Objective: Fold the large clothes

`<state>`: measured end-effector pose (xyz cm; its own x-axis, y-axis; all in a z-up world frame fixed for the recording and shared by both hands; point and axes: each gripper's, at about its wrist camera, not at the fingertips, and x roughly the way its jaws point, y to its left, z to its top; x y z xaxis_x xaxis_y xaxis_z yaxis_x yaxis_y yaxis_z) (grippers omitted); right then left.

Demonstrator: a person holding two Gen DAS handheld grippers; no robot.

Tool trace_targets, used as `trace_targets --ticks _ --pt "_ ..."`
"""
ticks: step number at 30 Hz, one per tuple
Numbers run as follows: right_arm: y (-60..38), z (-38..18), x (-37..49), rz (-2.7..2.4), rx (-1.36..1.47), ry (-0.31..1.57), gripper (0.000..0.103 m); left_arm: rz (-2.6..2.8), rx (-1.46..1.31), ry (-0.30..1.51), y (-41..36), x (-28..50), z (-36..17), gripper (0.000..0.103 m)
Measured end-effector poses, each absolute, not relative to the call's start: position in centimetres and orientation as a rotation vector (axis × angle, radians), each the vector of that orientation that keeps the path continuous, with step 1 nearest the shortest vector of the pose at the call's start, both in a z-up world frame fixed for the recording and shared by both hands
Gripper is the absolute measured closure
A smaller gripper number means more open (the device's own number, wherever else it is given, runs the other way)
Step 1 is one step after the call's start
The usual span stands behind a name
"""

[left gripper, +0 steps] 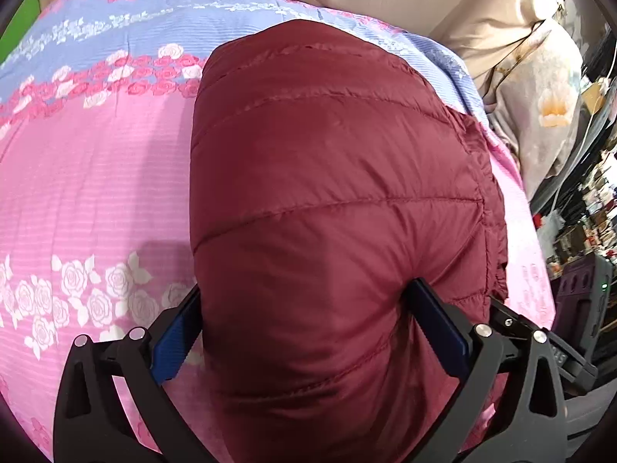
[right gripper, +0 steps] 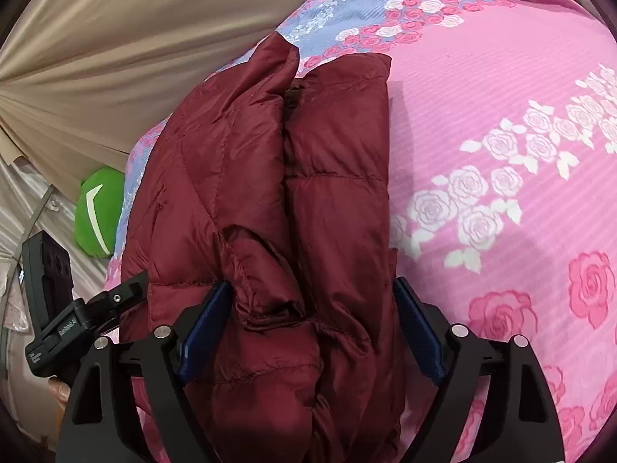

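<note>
A dark red quilted puffer jacket (left gripper: 327, 177) lies folded into a thick bundle on a pink and blue floral bedsheet (left gripper: 96, 177). My left gripper (left gripper: 304, 320) straddles the near end of the bundle, its blue pads (left gripper: 173, 343) wide apart with the padded fabric bulging between them. In the right wrist view the jacket (right gripper: 327, 193) shows two folded layers side by side. My right gripper (right gripper: 312, 320) likewise straddles the bundle's near end, pads (right gripper: 204, 320) spread wide against the fabric.
The floral sheet (right gripper: 501, 96) extends to the right. Beige curtain fabric (right gripper: 115, 38) hangs behind the bed. A green plush object (right gripper: 98, 212) sits at the bed's left edge. The other gripper's black handle (right gripper: 58, 308) shows at lower left. Cluttered shelves (left gripper: 590, 212) stand at right.
</note>
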<state>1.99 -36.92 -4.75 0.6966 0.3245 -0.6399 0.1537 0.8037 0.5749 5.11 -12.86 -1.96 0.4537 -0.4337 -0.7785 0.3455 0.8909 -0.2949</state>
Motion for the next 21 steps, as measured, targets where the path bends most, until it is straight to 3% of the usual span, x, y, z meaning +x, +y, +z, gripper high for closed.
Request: trace_targets --ticks 13,16,21 --pt "-36.3 -4.4 3.8 0.113 0.583 0.795 0.020 -0.440 -0.028 0.949 -14.3 6.4 -1.9 0.005" --pt "-36.1 -4.3 3.9 0.122 0.587 0.791 0.026 -0.440 -0.016 0.943 -14.5 6.7 -1.8 0.005" --pt "-36.2 -4.5 4.0 0.171 0.658 0.782 0.053 -0.456 0.005 0.932 -14.9 6.8 -1.5 0.006"
